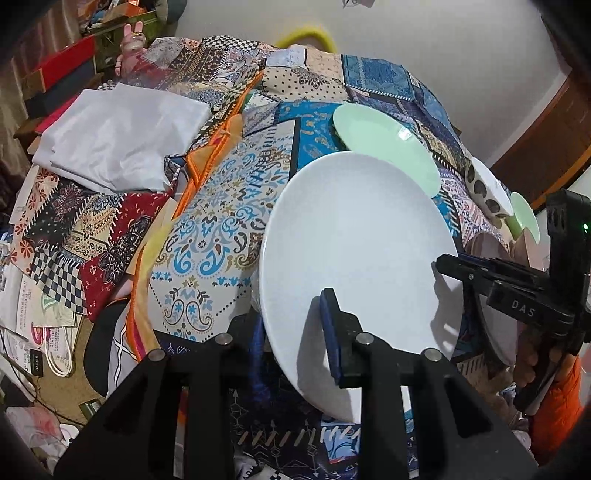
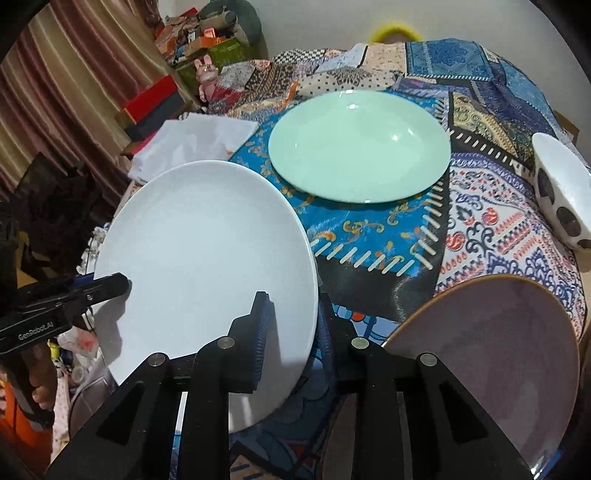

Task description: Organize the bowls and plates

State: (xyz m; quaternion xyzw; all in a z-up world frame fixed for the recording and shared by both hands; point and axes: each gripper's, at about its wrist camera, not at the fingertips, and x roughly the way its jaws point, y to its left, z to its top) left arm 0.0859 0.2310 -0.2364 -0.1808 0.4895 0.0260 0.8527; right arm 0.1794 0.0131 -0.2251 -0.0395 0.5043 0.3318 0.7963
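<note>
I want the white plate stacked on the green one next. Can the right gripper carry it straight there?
Probably yes: the right gripper and left gripper both clamp the white plate, and only bare cloth lies before the green plate.

Hidden, cropped and unclear items

White plate (image 1: 354,236): near rim behind the left tool's (image 1: 295,332) mount; one finger beneath it, unseen. Green plate (image 1: 388,144): near edge covered by white plate in left view. Spotted bowl (image 2: 557,188): cut by the right view's edge, inside not visible. Mauve plate (image 2: 491,354): lower part behind the right tool's (image 2: 291,325) mount, right rim lost in the fisheye border. Small green dish (image 1: 526,216): mostly hidden, shape unclear. Yellow object (image 2: 395,29) behind the tabletop (image 2: 491,221): blurred, unidentifiable. Shelf clutter (image 2: 207,37): too small to tell.
</note>
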